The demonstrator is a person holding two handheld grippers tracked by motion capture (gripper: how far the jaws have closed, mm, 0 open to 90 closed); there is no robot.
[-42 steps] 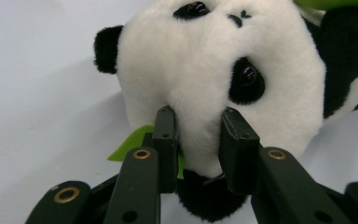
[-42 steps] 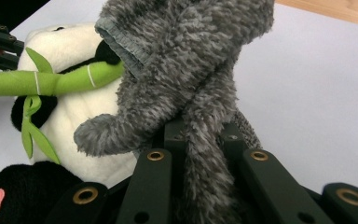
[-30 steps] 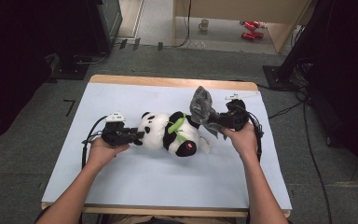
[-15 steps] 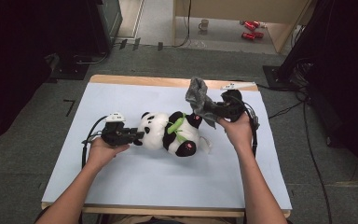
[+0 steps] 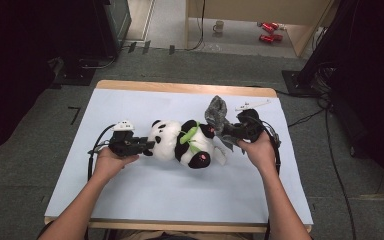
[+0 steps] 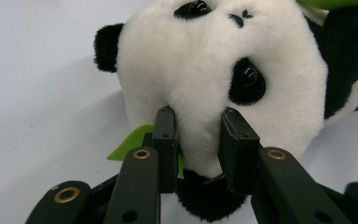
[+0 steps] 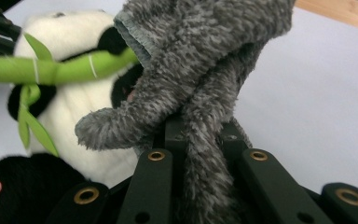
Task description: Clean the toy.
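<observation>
the black-and-white plush panda toy (image 5: 182, 145) lies on its side near the middle of the pale blue-white surface (image 5: 145, 195), head toward the person's left, with a green felt bamboo stalk (image 7: 60, 70) across its chest. the left gripper (image 5: 139, 146) has its fingers (image 6: 165, 140) closed narrow on a pinch of white fur at the panda's head, pads pressing into the plush from both sides; this looks like an anchoring grip, meant to keep the toy from sliding or turning while the other end is worked on. the right gripper (image 5: 228, 134) is clamped on a small grey knitted fuzzy garment (image 5: 218, 114), its fingers (image 7: 156, 186) tight together with the fabric bunched between them and the open hemmed edge held up beside the panda's lower body and black foot. holding the cloth raised and near the legs suggests, as a judgement, that it is being dressed onto or drawn off the toy; which of the 2 cannot be told. no brand, label or readable writing can be made out on the toy, the garment or the grippers.
</observation>
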